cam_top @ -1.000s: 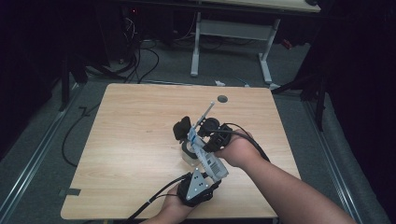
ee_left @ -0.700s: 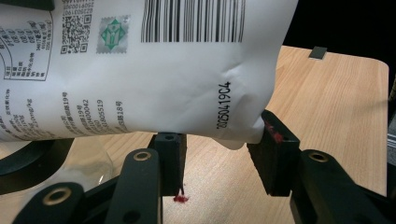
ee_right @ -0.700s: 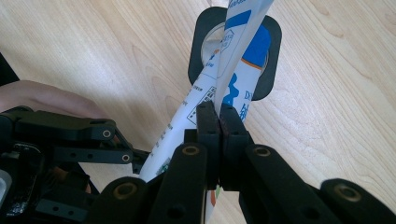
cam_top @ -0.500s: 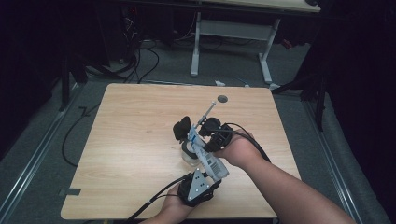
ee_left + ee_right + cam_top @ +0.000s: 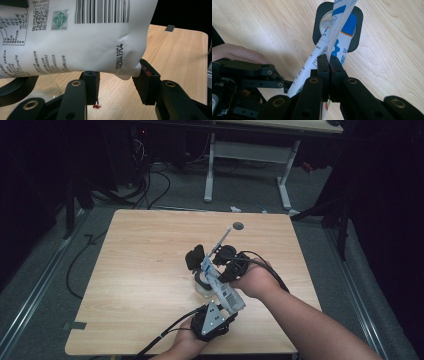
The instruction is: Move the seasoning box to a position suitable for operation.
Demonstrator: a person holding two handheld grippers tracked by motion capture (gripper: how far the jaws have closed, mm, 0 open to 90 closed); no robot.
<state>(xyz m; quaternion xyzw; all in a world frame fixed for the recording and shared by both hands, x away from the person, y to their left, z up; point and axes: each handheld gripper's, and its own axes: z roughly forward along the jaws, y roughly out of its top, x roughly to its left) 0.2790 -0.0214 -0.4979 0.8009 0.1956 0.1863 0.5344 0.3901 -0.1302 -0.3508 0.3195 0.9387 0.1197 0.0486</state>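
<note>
The white printed bag (image 5: pixel 220 287) hung over the middle of the wooden counter (image 5: pixel 145 270), tilted, with its lower end above a clear glass jar (image 5: pixel 202 287) that stood on the counter. At the near left, the left gripper (image 5: pixel 212 317) sat at the bag's barcoded end; in the left gripper view its fingers (image 5: pixel 91 82) stood apart on either side of the bag's (image 5: pixel 82 37) bottom corner, one black pad against that corner and the other just below the bag's edge, and whether they pressed on it I could not tell. Further right, the right gripper (image 5: pixel 230 265) held the bag's upper part; in the right gripper view its fingers (image 5: pixel 329 67) were closed tight on the folded edge of the bag (image 5: pixel 337 37), whose blue-printed end dipped toward a round opening in a black square-cornered frame (image 5: pixel 357 32) on the counter. A small dark disc (image 5: pixel 238 226) lay on the counter near its far edge, well apart from the bag.
</note>
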